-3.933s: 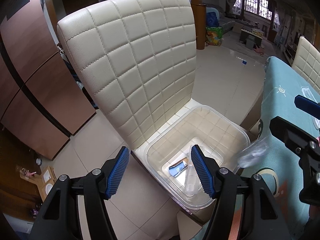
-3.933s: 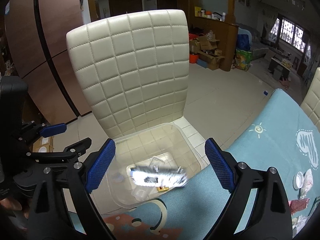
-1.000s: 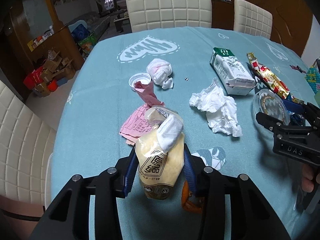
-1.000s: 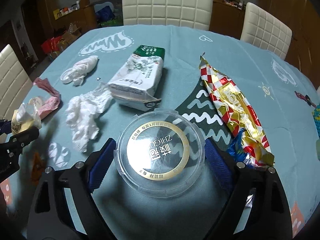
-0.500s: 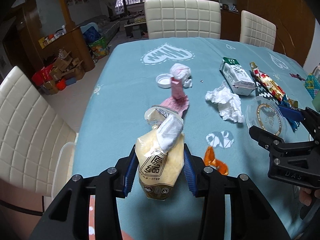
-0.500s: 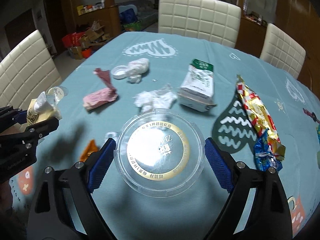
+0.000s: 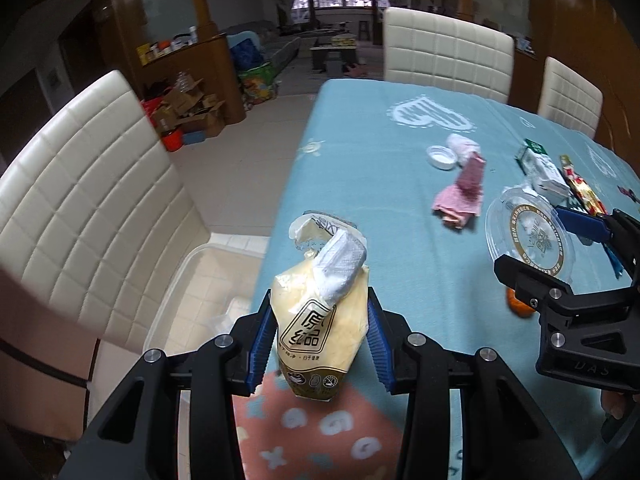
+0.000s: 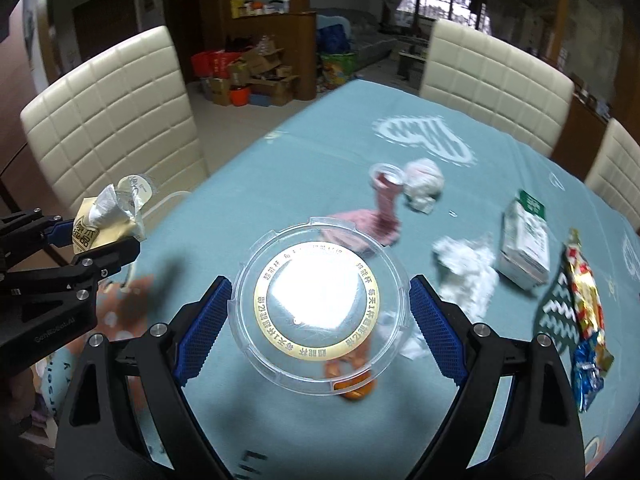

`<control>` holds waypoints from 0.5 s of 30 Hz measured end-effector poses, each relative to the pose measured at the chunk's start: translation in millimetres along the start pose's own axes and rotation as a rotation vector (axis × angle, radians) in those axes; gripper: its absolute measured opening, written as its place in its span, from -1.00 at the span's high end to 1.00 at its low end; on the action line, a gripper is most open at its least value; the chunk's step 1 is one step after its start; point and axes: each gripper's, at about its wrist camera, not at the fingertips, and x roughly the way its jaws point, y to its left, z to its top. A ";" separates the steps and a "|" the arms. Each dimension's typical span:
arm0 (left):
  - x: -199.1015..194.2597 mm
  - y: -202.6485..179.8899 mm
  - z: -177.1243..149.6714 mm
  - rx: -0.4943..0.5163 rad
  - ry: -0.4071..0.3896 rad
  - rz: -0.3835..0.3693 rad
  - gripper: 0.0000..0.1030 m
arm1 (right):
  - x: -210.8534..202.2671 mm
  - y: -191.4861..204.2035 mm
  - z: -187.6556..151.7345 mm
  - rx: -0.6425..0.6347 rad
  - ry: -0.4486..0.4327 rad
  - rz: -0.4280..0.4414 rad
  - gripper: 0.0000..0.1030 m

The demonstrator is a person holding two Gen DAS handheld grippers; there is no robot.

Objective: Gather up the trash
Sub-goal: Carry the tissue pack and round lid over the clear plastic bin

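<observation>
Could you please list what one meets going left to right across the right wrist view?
Yellow pouch in the left gripper → clear lid in the right gripper → crumpled tissue → white carton → red snack wrapper.

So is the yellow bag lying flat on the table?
No, the yellow bag is pinched upright in the left gripper, above the table.

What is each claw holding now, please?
Left claw: closed on the yellow pouch.
Right claw: closed on the clear round lid.
</observation>
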 end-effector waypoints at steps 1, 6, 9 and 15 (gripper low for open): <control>-0.4 5.7 -1.4 -0.011 0.000 0.008 0.20 | 0.9 6.4 2.3 -0.013 -0.003 0.008 -0.72; -2.4 35.2 -6.9 -0.064 0.000 0.045 0.20 | 6.2 42.8 15.9 -0.088 -0.021 0.062 -0.72; -2.5 49.6 -9.0 -0.089 -0.001 0.063 0.20 | 10.1 60.1 24.5 -0.119 -0.027 0.088 -0.72; -0.3 76.9 -12.0 -0.131 0.003 0.096 0.20 | 20.2 85.4 38.8 -0.167 -0.034 0.127 -0.72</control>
